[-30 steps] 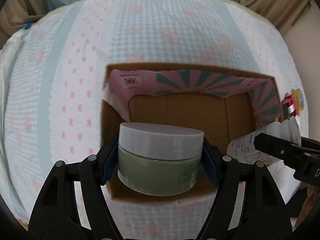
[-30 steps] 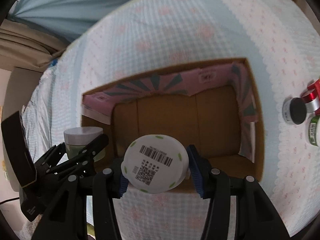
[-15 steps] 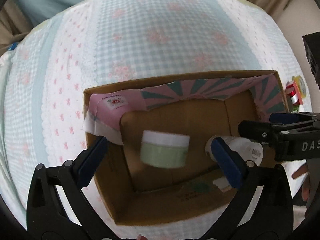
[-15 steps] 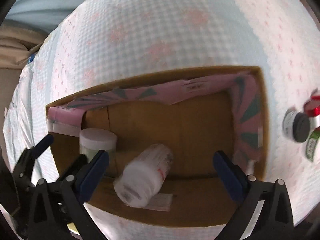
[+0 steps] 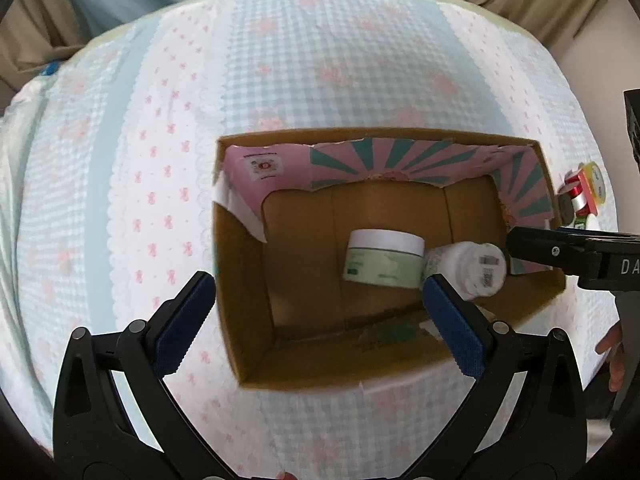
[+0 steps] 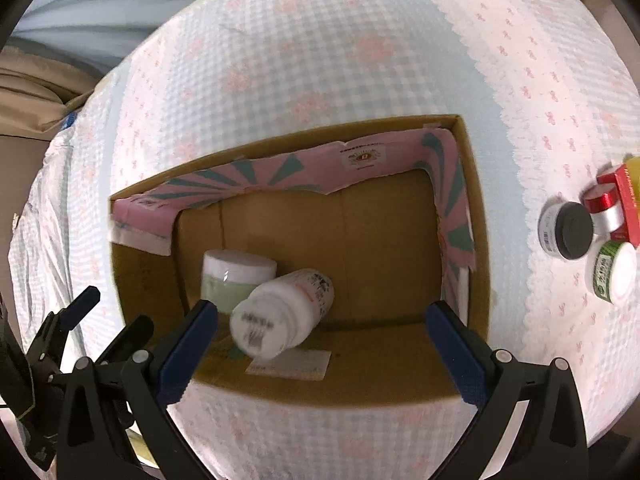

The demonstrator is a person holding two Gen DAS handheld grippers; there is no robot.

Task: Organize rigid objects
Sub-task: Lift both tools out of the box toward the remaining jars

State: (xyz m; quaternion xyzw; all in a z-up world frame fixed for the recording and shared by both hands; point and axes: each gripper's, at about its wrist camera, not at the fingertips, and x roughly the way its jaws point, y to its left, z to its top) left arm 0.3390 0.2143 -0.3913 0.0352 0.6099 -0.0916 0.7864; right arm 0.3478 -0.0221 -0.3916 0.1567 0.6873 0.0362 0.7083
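right view alone shows small jars [image 6: 570,232] outside box [image 6: 476,240]. green jar [image 5: 383,258] and bottle [image 5: 468,270] lie inside, beyond both grippers' [image 5: 316,316] [image 6: 322,334] spread, empty jaws.

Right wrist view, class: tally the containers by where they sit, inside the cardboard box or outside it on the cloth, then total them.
Inside the cardboard box: 2, green jar and white bottle.
Outside on the cloth: 3, black-lidded jar, red-capped container, green-labelled tub.
Total: 5.
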